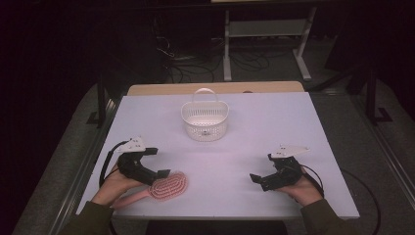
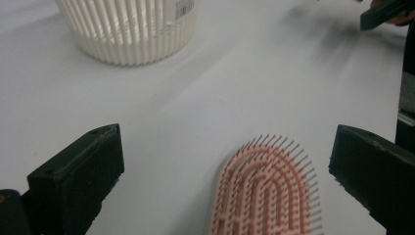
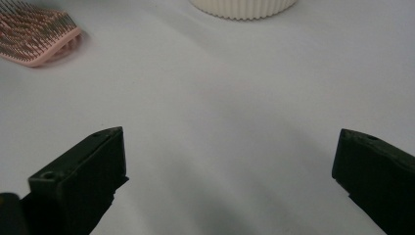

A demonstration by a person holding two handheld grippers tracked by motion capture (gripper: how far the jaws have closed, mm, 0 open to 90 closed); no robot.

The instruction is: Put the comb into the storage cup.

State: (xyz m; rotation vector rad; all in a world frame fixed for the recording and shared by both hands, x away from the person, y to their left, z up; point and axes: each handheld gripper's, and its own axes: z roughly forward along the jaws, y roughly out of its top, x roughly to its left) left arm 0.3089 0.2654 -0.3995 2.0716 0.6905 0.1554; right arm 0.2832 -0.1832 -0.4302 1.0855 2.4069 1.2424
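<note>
Brush (image 1: 166,186) lies bristles up at the near left of the table (image 1: 254,127), its head between the spread jaws of our left gripper (image 1: 155,164), not yet pinched. We judge the work barely begun: the brush still has to be gripped, lifted and, most likely, carried to the basket (image 1: 204,119), which stands upright toward the far middle, well apart from it. Our right gripper (image 1: 262,169) hovers at the near right, jaws wide and holding nothing. We count one pink brush, one white slatted basket with one handle, two grippers and one white table.
</note>
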